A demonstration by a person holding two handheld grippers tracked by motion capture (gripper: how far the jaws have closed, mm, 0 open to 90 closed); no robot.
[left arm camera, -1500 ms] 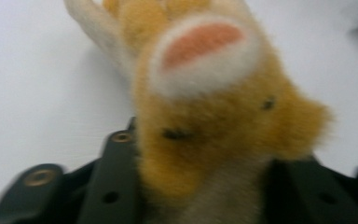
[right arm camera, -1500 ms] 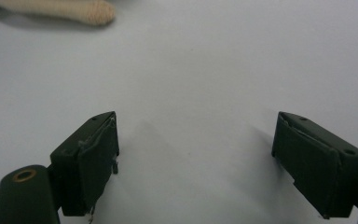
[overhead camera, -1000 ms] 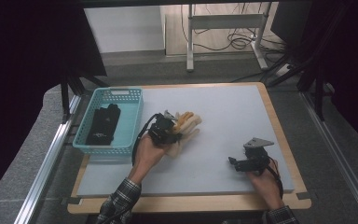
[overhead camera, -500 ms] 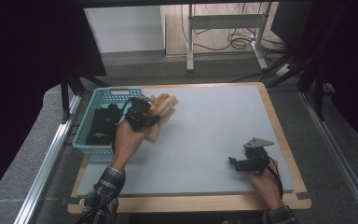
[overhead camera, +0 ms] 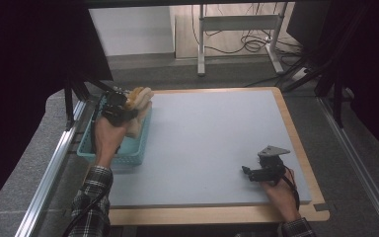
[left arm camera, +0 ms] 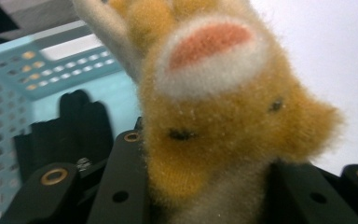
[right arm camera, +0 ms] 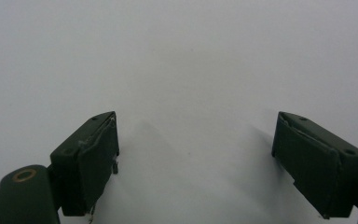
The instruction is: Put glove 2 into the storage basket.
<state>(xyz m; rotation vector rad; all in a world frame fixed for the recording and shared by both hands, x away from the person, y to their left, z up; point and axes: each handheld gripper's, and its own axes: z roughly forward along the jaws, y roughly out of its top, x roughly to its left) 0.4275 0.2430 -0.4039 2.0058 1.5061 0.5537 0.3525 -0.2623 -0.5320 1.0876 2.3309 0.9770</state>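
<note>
One plush toy (overhead camera: pixel 137 101) and one teal basket (overhead camera: pixel 128 150) at nine o'clock. One black item (left arm camera: pixel 74 130) lies inside the basket. Two grippers.

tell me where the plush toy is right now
The plush toy is clamped in the left gripper, held over the teal basket at the table's left side in the high view, above a black item inside it.
</note>
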